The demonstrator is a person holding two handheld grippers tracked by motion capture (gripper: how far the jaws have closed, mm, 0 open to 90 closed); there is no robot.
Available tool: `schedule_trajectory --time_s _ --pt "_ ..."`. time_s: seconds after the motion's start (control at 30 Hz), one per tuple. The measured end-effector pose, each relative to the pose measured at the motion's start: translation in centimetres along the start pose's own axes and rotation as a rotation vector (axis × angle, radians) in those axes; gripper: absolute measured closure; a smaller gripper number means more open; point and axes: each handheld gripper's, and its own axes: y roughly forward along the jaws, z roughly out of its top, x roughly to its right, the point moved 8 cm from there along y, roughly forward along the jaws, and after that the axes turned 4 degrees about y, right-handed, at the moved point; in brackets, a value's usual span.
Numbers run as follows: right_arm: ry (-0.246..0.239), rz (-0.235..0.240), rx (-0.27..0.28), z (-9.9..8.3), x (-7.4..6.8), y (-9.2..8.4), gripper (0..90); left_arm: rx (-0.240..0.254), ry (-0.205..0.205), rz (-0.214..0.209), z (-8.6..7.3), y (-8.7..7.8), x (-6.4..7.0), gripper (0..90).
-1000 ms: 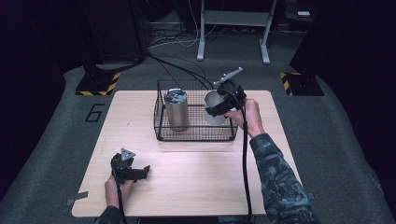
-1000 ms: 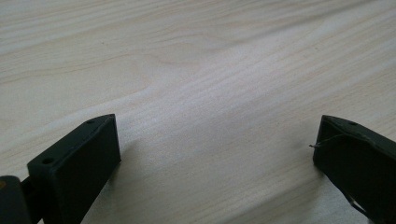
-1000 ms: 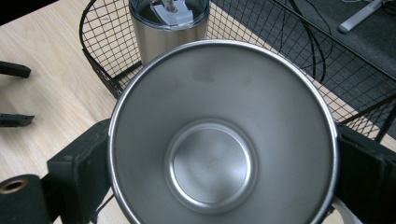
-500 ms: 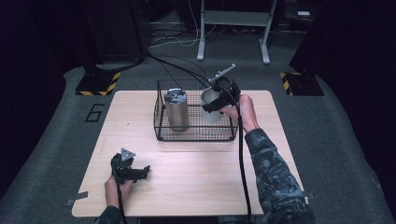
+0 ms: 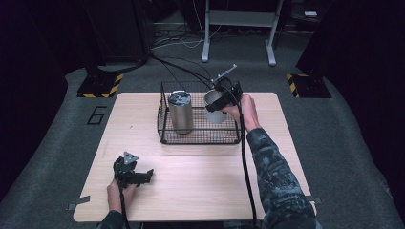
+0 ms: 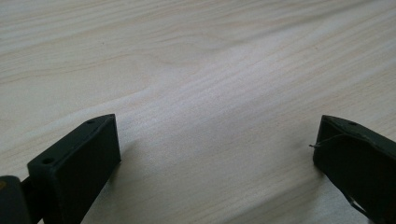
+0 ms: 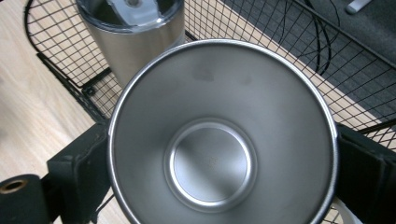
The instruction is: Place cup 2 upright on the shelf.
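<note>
A black wire basket (image 5: 165,136) stands at the table's back middle. In its left half a lidded steel tumbler (image 5: 180,112) stands upright. My right gripper (image 5: 217,102) is shut on an open steel cup (image 5: 215,109), held upright in the basket's right half; I cannot tell whether it touches the basket floor. The right gripper view looks down into the cup (image 7: 219,140), a black jaw on each side of its rim, with the tumbler (image 7: 135,28) and basket mesh (image 7: 65,70) beyond. My left gripper (image 5: 149,174) lies open on the table, front left, nothing between its jaws (image 6: 215,154).
The light wooden table (image 5: 200,191) has bare room in front of the basket and along both sides. Black cables (image 5: 186,71) run from the basket's back edge off across the dark floor. A metal stand (image 5: 239,28) is behind the table.
My right gripper has carried the cup a little to the left and lower in the basket. The left gripper has stayed put.
</note>
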Motion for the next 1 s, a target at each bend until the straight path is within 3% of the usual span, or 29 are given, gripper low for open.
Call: schedule_trajectory --time_s 0.47,1.0 --pt "0.052 0.001 -0.039 -0.2 0.6 3.2 5.7 0.006 -0.007 0.004 0.0 0.0 0.0 0.4" --pt "0.069 -0.002 -0.103 -0.7 0.7 6.6 5.7 0.012 -0.007 0.005 0.1 0.1 0.0 0.4"
